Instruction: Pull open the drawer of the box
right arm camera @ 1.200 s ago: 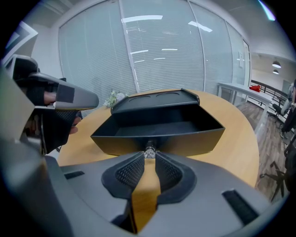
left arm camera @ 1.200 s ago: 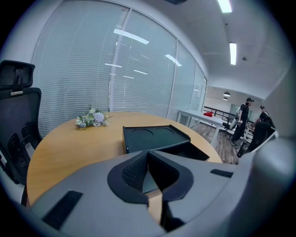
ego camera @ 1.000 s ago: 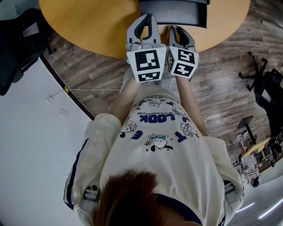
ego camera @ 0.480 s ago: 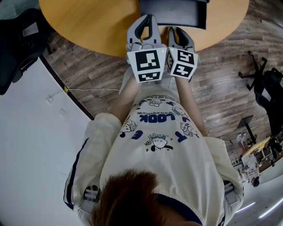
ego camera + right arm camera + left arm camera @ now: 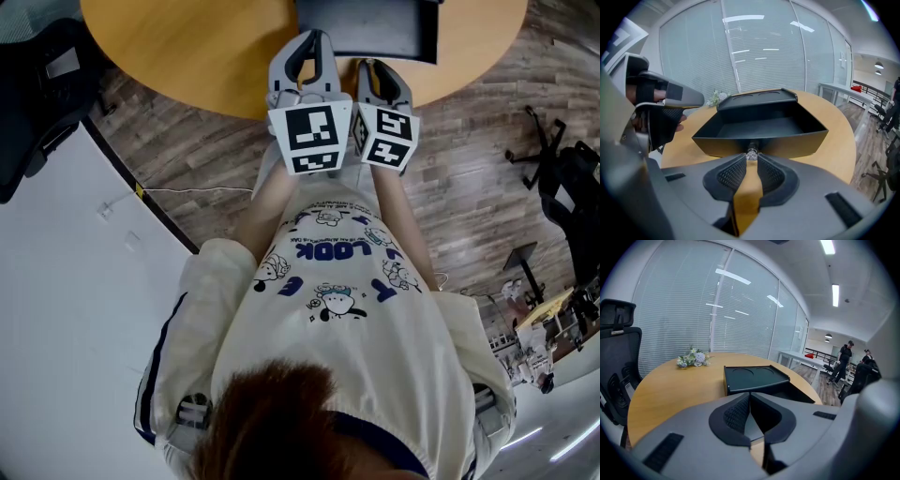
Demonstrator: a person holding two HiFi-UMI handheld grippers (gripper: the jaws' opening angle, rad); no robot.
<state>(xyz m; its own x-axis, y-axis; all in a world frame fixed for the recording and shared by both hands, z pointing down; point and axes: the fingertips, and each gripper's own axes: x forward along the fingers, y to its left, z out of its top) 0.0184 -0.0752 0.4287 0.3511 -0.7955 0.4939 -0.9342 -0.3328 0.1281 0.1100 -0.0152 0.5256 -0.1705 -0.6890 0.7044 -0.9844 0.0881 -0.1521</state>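
Observation:
A black box (image 5: 370,28) stands on the round wooden table (image 5: 187,47). Its drawer (image 5: 759,129) is pulled out toward me and is empty inside. In the right gripper view, my right gripper (image 5: 751,157) is shut on the small clear knob (image 5: 751,153) on the drawer front. In the head view the right gripper (image 5: 375,67) sits at the table's near edge, just before the box. My left gripper (image 5: 312,47) hovers beside it to the left, jaws shut with nothing between them (image 5: 750,397), facing the box (image 5: 754,377) from its left side.
A bunch of flowers (image 5: 693,358) lies far back on the table. Black office chairs stand at the left (image 5: 37,84) and on the wood floor at the right (image 5: 562,187). A white surface (image 5: 66,309) runs along my left. People (image 5: 843,362) stand far off.

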